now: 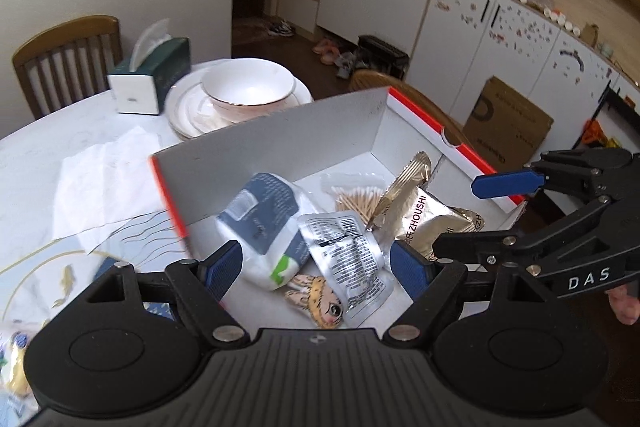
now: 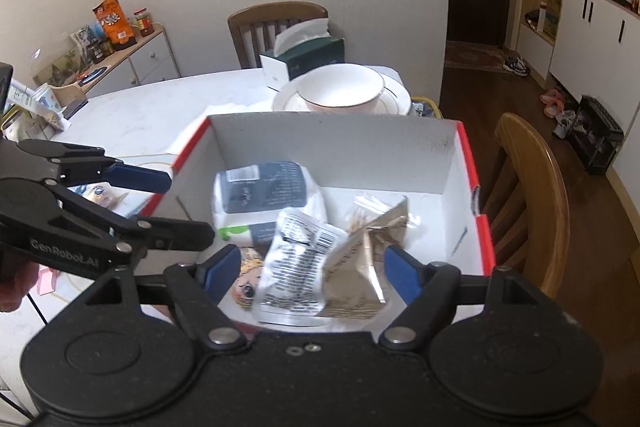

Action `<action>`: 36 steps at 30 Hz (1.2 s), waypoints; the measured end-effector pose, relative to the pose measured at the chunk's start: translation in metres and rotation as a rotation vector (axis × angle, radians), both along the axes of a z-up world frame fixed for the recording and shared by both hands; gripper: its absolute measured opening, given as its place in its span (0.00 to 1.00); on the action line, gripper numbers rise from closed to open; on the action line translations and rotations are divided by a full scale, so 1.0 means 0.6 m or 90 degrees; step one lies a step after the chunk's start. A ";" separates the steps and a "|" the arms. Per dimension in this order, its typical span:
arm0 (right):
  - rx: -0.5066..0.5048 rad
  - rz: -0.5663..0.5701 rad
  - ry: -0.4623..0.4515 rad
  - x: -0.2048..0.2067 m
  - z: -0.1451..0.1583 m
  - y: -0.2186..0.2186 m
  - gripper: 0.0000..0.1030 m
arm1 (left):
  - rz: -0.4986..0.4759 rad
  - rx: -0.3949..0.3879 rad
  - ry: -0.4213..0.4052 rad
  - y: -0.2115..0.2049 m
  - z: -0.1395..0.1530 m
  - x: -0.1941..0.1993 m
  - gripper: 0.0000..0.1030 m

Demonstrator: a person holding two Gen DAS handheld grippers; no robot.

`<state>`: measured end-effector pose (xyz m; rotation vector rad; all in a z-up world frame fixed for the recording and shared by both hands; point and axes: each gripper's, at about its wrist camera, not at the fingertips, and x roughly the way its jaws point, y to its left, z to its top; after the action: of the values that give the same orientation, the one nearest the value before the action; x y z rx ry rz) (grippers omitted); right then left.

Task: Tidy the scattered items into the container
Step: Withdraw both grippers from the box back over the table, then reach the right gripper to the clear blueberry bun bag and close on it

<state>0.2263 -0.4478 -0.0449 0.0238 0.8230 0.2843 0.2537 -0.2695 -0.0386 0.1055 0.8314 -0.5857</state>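
Note:
A white cardboard box with red edges [image 1: 288,131] [image 2: 332,139] stands on the table. Inside lie a navy-and-white tissue pack [image 1: 264,219] [image 2: 264,195], a silver printed pouch [image 1: 348,251] [image 2: 296,267], a gold snack packet [image 1: 424,215] [image 2: 360,267], a bag of cotton swabs [image 1: 356,195] and a cartoon-face item [image 1: 320,299] [image 2: 246,287]. My left gripper [image 1: 320,267] is open above the box's near side, empty. My right gripper [image 2: 312,271] is open over the pouches, empty. Each gripper shows in the other's view: the right one [image 1: 496,211], the left one [image 2: 180,203].
A white bowl on stacked plates [image 1: 248,91] [image 2: 340,91] and a green tissue box [image 1: 152,75] [image 2: 308,55] stand behind the box. White paper [image 1: 104,179] lies left of it. Small items [image 1: 16,359] lie at the near left. Wooden chairs [image 2: 524,195] surround the table.

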 end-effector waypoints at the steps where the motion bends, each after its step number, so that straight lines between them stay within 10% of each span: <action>1: 0.002 -0.001 -0.001 -0.003 0.002 0.006 0.77 | 0.003 -0.003 -0.003 0.009 0.003 -0.005 0.78; 36: 0.023 0.003 0.005 0.019 0.010 0.418 0.90 | 0.094 0.002 -0.023 0.432 -0.042 -0.111 0.97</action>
<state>0.2376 -0.1971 -0.0386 0.0575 0.8262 0.3043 0.1871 -0.0101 -0.0638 0.0566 0.7978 -0.4434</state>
